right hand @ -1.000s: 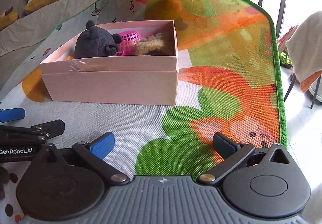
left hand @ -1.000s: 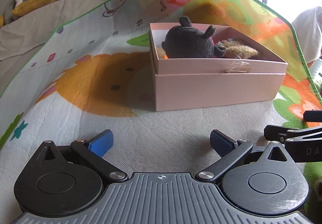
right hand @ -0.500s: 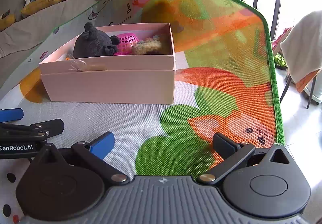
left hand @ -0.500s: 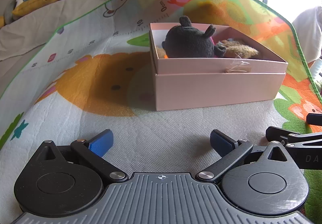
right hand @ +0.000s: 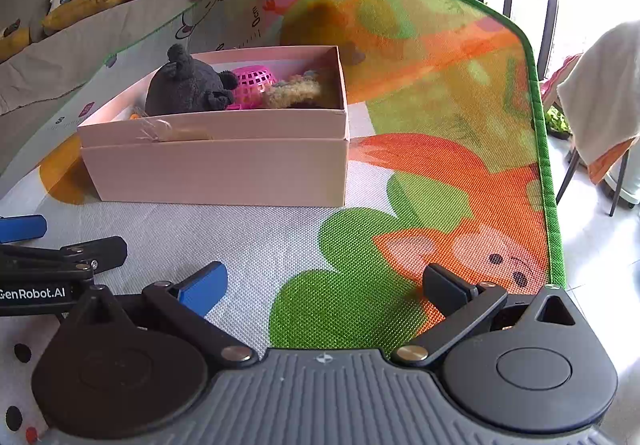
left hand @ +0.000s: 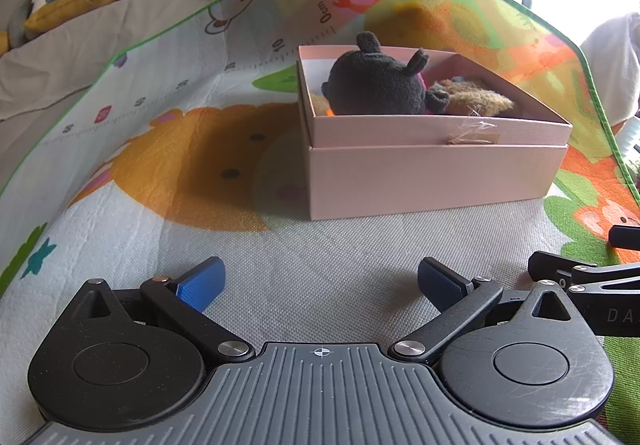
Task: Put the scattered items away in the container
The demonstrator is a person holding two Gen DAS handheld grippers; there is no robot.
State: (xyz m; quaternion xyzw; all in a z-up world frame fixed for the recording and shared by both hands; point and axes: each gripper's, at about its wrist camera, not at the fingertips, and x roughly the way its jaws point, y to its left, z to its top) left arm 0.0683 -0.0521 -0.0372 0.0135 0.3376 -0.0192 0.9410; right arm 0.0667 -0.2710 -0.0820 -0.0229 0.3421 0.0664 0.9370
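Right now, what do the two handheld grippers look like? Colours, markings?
Both match: ribbed grey body, two round black housings, black linkage arms with silver pivots, blue finger pads. The left gripper shows "GenRobot.AI" lettering on its side in the right wrist view; the right gripper shows "DA" in the left.

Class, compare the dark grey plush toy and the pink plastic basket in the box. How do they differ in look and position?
The dark grey plush toy is soft, fuzzy and solid-looking; the pink plastic basket is a hard open lattice. The plush rises above the rim of the pink box; the basket sits lower, partly hidden behind the plush. The plush is toward the box's left end, the basket nearer the middle. Both lie inside the box, touching.
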